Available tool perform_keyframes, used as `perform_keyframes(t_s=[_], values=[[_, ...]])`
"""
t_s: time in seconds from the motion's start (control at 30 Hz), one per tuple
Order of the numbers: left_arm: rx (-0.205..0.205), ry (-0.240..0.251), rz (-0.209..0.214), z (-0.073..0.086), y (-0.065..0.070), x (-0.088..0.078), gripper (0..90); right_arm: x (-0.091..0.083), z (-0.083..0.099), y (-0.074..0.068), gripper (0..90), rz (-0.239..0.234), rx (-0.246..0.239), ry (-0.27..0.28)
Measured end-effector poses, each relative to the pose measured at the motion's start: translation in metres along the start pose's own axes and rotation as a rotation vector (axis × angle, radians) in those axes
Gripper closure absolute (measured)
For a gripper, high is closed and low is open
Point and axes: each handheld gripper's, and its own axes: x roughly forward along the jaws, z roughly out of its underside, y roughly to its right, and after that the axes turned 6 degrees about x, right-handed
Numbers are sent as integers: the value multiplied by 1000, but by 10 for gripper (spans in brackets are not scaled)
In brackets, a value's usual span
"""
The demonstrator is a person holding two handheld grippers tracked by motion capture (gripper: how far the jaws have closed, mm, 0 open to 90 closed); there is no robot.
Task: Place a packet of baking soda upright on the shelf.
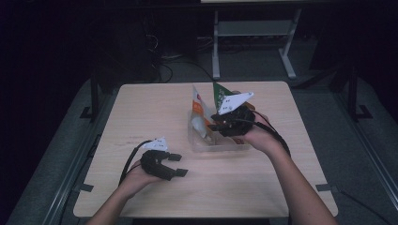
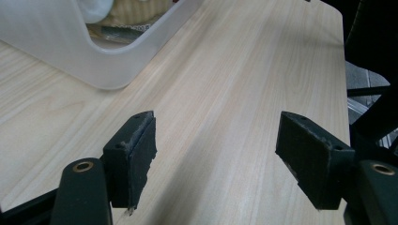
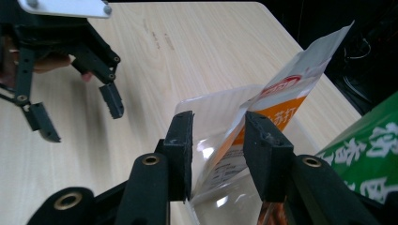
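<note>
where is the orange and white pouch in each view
High view: orange and white pouch stands in the clear bin, centre.
Left gripper view: cannot pick it out.
Right gripper view: pouch between the right gripper jaws.
Shared landmark: wooden table.

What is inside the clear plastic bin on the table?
In the clear plastic bin stand a white-and-orange pouch and a green packet. What lies on its floor is hidden by the right gripper and the pouch.

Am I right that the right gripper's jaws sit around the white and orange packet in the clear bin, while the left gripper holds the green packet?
Not quite: the left gripper holds nothing; the left gripper view shows its jaws open over bare table. The rest stands: in the right gripper view, the right gripper straddles the white and orange packet in the clear bin.
</note>
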Motion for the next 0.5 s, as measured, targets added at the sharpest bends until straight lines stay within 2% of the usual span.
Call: perform_keyframes(t_s=[0.5], values=[[33,-21,-4,1,3,4,270,-17,37,-5,546,-26,97,41]])
